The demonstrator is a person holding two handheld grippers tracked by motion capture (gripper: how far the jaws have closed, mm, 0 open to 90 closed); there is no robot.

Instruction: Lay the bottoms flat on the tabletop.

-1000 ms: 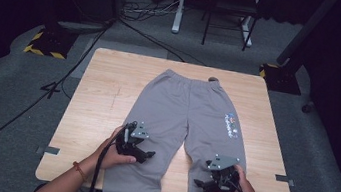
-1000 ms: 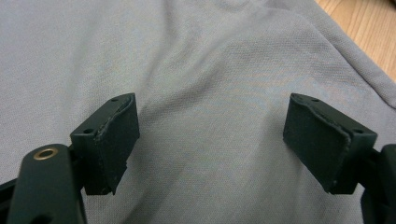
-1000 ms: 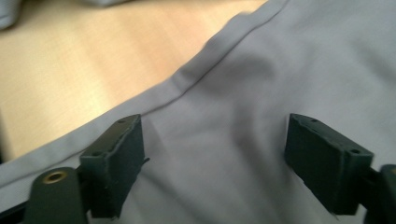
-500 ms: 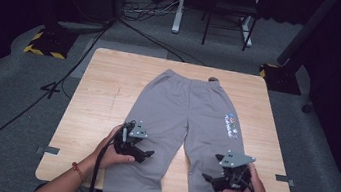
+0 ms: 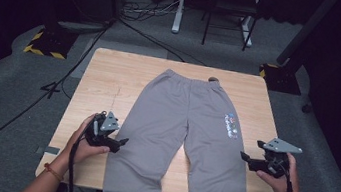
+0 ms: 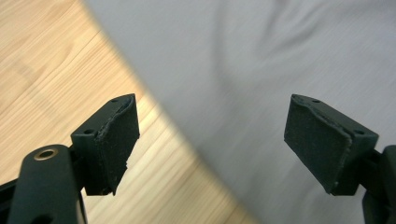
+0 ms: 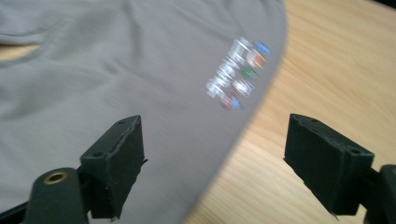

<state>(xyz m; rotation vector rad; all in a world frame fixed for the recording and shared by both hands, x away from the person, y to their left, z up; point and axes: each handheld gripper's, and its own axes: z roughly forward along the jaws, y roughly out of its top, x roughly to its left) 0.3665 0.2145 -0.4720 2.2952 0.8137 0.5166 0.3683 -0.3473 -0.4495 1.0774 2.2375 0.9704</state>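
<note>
Wooden surface point(image 5: 105, 82) carries grey sweatpants point(image 5: 182, 138) spread flat (legs toward the person). Left tool point(image 5: 119, 143) and right tool point(image 5: 246, 158), both wide apart, flank the legs; gripping the outer edges likely comes next.

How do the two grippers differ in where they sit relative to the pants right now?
The left gripper reaches the outer edge of the grey pants; the right gripper sits just off the other edge, over the table. The printed logo lies nearer the right gripper. Both are open.
</note>
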